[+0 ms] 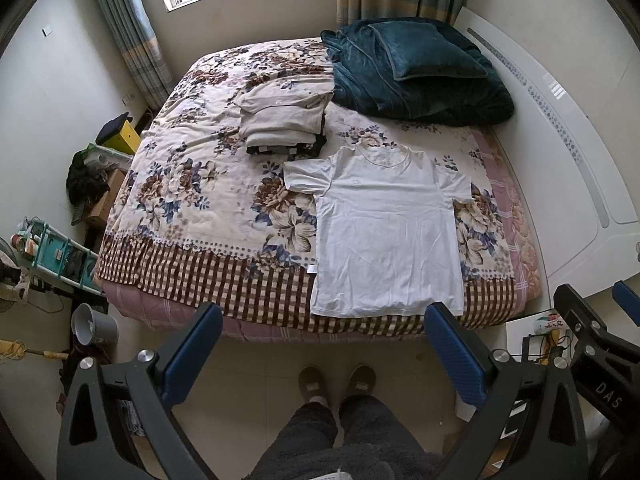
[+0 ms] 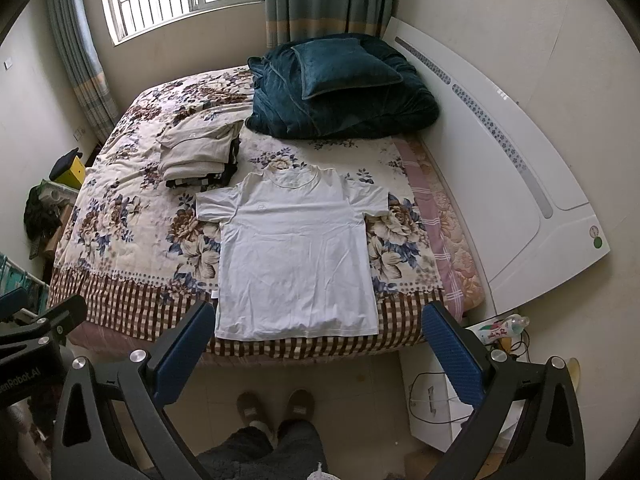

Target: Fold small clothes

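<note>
Lying flat on the floral bed (image 1: 200,184), a white t-shirt (image 1: 386,232) sits just beside folded clothes (image 1: 280,120), teal blanket (image 1: 416,76) behind, both the left claw (image 1: 324,354) and right claw (image 2: 318,354) spread apart, empty.

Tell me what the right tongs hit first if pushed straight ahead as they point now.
Probably the white T-shirt spread flat on the floral bedspread. The open right tongs aim at its lower half with nothing between, though depth is unclear.

The folded stack (image 1: 282,120) hides its dark lower garments. The emblem on the white T-shirt (image 2: 298,256) is too small to read. The person's legs (image 1: 340,432) are cut off by the bottom edge.
</note>
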Tool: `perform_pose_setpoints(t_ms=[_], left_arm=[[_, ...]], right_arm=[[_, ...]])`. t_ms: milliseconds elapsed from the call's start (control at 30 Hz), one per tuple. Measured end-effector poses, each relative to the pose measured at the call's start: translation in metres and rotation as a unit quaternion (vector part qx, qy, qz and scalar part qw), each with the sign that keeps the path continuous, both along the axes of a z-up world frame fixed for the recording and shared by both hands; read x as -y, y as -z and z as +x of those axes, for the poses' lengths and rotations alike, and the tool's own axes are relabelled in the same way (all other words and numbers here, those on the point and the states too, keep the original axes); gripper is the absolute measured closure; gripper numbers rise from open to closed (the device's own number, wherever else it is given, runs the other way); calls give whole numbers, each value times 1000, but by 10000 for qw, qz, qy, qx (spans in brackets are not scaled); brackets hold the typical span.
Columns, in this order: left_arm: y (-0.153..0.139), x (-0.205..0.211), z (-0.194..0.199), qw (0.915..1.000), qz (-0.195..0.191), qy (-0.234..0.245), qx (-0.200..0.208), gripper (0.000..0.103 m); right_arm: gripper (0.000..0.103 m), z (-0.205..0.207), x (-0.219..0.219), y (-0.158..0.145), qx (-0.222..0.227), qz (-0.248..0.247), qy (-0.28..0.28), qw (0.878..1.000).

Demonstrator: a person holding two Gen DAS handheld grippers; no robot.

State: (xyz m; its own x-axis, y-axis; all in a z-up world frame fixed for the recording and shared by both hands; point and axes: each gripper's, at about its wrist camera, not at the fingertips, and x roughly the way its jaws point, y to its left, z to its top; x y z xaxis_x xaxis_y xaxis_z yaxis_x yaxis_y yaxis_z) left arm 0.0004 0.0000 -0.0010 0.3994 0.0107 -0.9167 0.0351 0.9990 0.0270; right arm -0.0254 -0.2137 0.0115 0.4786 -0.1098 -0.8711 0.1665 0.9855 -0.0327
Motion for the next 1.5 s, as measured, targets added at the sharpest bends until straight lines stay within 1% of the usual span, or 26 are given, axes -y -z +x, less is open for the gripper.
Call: perform_pose_setpoints(t_ms=[700, 867, 1267, 1333, 1500], left_arm=[[1, 0, 0, 10000, 9, 12, 27, 0], [-9, 5, -2, 10000, 10, 9, 42, 0], [-7, 5, -1, 10000, -4, 11, 57, 0], [-17, 9, 5, 10000, -4, 4, 68, 0], [-19, 7, 9, 10000, -8, 5, 76, 0]], right_arm=[[0, 1, 1, 0, 12, 1, 3, 10000], [0, 3, 0, 0, 9, -4, -5, 10000], [0, 5, -3, -1, 13, -13, -1, 10000], [0, 5, -4, -2, 13, -2, -1, 10000], [0, 6, -6, -3, 18, -1, -4, 10000]])
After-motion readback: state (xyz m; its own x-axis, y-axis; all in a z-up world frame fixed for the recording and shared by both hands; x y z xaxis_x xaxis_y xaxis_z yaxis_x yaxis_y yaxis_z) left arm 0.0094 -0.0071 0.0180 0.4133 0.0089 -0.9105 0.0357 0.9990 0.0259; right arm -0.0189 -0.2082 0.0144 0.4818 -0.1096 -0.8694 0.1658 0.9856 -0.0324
